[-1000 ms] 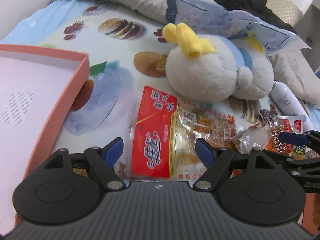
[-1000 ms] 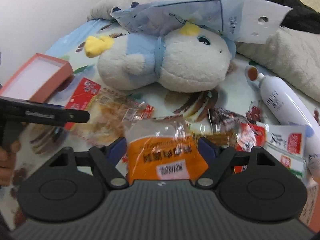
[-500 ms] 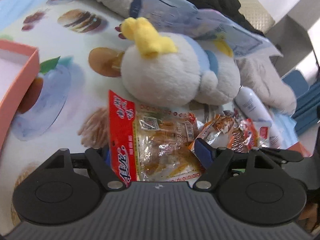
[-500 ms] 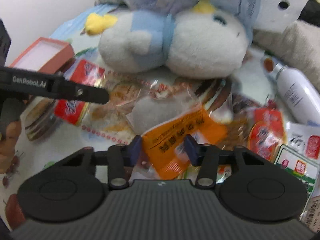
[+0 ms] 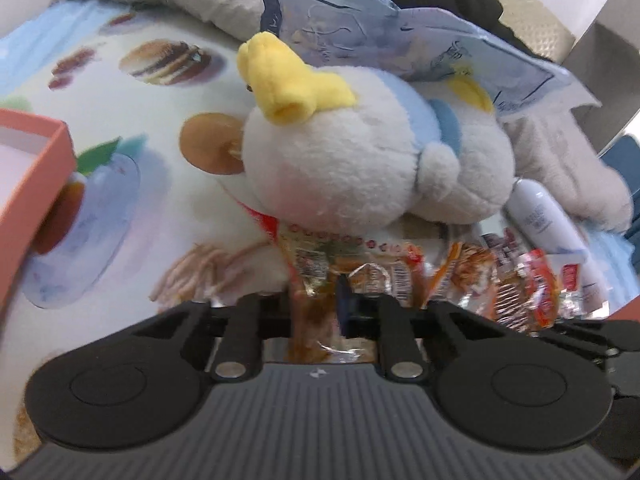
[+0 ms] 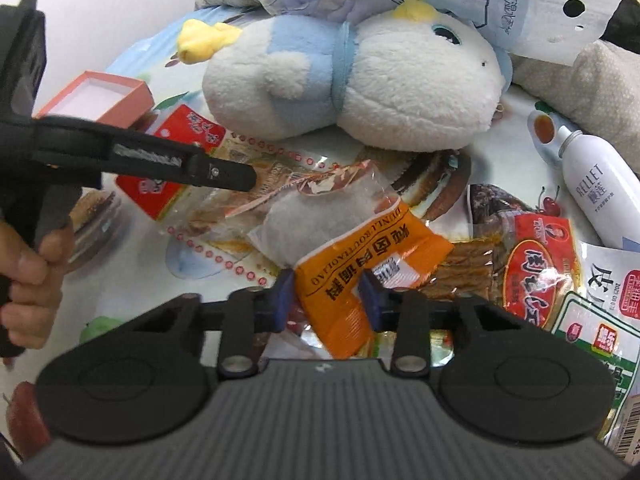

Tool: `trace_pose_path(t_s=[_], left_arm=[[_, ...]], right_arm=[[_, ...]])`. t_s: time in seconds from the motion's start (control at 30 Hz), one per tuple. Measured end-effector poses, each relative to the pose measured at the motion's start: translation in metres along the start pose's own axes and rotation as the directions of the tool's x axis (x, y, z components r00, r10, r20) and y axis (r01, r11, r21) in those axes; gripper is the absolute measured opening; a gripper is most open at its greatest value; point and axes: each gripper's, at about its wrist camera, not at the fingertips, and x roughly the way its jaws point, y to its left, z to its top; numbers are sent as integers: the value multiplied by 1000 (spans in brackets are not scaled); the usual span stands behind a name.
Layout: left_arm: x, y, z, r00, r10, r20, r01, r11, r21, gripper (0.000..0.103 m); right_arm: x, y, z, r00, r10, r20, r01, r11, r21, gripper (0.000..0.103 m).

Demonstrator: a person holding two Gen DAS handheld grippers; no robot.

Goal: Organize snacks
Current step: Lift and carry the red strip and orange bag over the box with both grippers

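Both grippers have narrowed since a second ago: the left gripper (image 5: 316, 300) is closing on the red-and-clear snack packet (image 5: 320, 268), crumpled between its fingers just below the plush toy (image 5: 360, 152). The right gripper (image 6: 326, 300) is closing on the orange snack packet (image 6: 360, 268), pinched near the white bottle (image 6: 600, 188) and pink box (image 6: 100, 96).

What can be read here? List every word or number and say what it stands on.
"RELLET": white bottle.
"DUNLI ROUTIAOLIAO", uncertain: orange packet, upside down.
"2020", uncertain: white packet.
Chinese print on the red packet, round-label packet and blue bag: not legible enough to quote.
Barcode digits: too blurred.
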Motion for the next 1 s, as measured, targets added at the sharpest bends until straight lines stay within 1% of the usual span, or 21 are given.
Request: trace_pose_path(t_s=[0.07,0.1,0.13,0.17,0.27,0.33,0.5,0.7,0.87,0.93,1.0], left_arm=[[-1,1,-1,1000,4,-1,-4,1000,-7,9],[-2,2,-1,1000,5,-2,-5,1000,-10,8],[-4,2,-2,1000,9,-2,-9,1000,-15,7],[-8,5,-3,1000,8,0,-8,1000,-21,7],[-21,4,-10,1000,10,1,-10,999,-32,5],[-33,1,-15,1000,12,8,-12,999,-48,4],[-69,-8,-31,1000,11,24,-9,998,-68,3],[-113,-20,-55,999,0,38,2,998,-67,2],[-146,-31,-79,998,-7,55,10,999,-50,2],[-157,-37,-91,999,-4,50,6,999,-34,1],[-167,-40,-103,999,-4,53,6,999,-37,1]], right_arm=[[-3,1,1,1000,-2,1,2,1000,6,28],[-4,2,1,1000,-5,-1,5,1000,6,22],[-6,4,1,1000,-14,-3,14,1000,-3,21],[-8,4,1,1000,-18,-4,18,1000,-6,16],[-19,5,-3,1000,-16,-7,16,1000,-3,13],[-28,9,-7,999,-35,-1,35,999,-10,12],[-58,21,-17,998,-52,25,53,999,-14,10],[-103,32,-39,994,-83,64,82,996,23,10],[-135,42,-67,990,-108,91,103,993,56,10],[-143,41,-81,991,-110,80,101,989,105,10],[-152,45,-95,989,-119,84,109,987,120,10]])
